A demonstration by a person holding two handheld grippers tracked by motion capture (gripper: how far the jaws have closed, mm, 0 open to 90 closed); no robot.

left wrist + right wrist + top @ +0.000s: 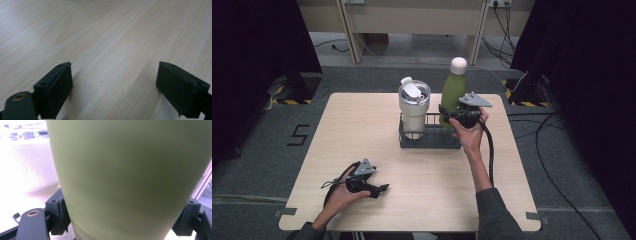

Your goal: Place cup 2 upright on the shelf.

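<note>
A green bottle point(453, 92) with a white cap stands upright in the right half of a black wire basket point(429, 141) on the table. My right gripper point(451, 113) is shut on the bottle's lower body; in the right gripper view the green bottle point(130, 177) sits between both jaws and touches them. A white tumbler point(413, 107) with a flip lid stands in the basket's left half. My left gripper point(382, 188) lies low near the table's front left, open, with bare wood between its jaws point(115, 85).
The light wooden table point(362, 130) has open surface left of and in front of the basket. Cables trail from both grippers. Dark curtains flank the table; a desk and floor cables lie beyond the far edge.
</note>
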